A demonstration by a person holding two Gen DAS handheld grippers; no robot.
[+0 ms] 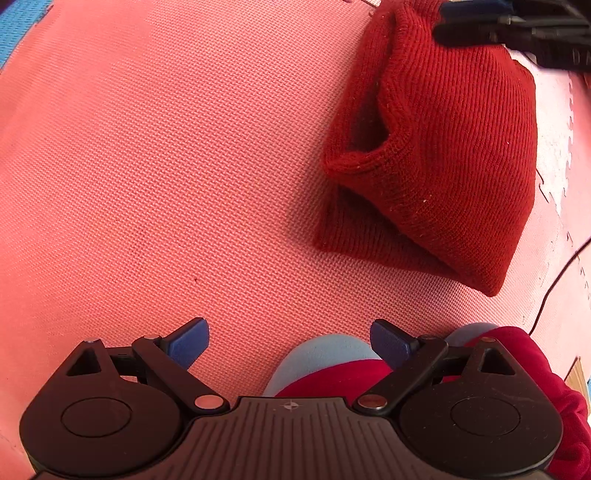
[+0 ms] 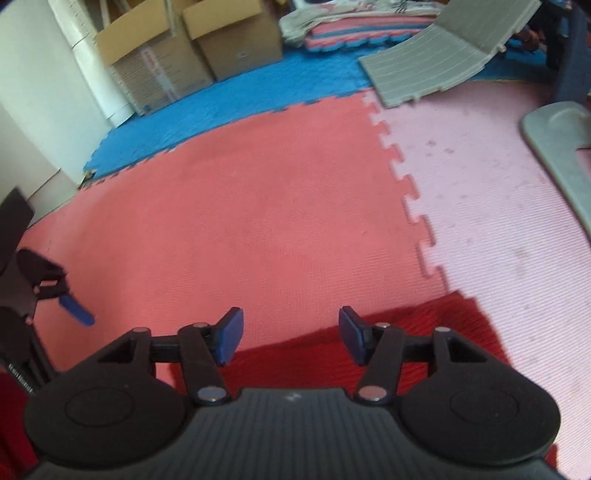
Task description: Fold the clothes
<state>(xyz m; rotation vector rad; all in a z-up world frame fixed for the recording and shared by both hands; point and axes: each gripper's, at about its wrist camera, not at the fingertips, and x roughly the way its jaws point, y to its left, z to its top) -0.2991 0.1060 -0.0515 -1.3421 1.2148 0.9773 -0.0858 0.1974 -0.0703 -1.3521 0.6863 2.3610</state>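
In the left wrist view, the left hand-held gripper (image 1: 290,341) fills the bottom of the frame and looks down at the red floor mat (image 1: 166,166). Its two blue fingers (image 1: 190,341) stand wide apart and released, with nothing between them. Between and behind the fingers, at the lower middle, there is a light blue rounded shape (image 1: 317,354) and dark red cloth (image 1: 535,369); I cannot tell what they belong to. At the upper right lies the red knitted garment (image 1: 443,158), folded into a thick bundle on the mat, with one open cuff-like edge turned toward the left. At the top right corner a black blurred part of the right hand-held gripper (image 1: 517,29) is above the garment; it is cut off by the frame, and I cannot tell whether it touches the knit.

In the right wrist view, at the left edge, the left hand-held gripper shows only in part, with one blue finger pointing down to the mat. The right hand-held gripper (image 2: 291,334) is at the bottom centre, its fingers also apart and holding nothing. The garment (image 2: 424,325) lies under and just beyond it, at the lower middle and right, partly hidden by the black body. The pink mat (image 2: 498,221) is at the right, joined by a toothed seam. At the top, blurred, are the blue mat (image 2: 221,110), cardboard boxes (image 2: 192,55) and grey panels (image 2: 436,59).
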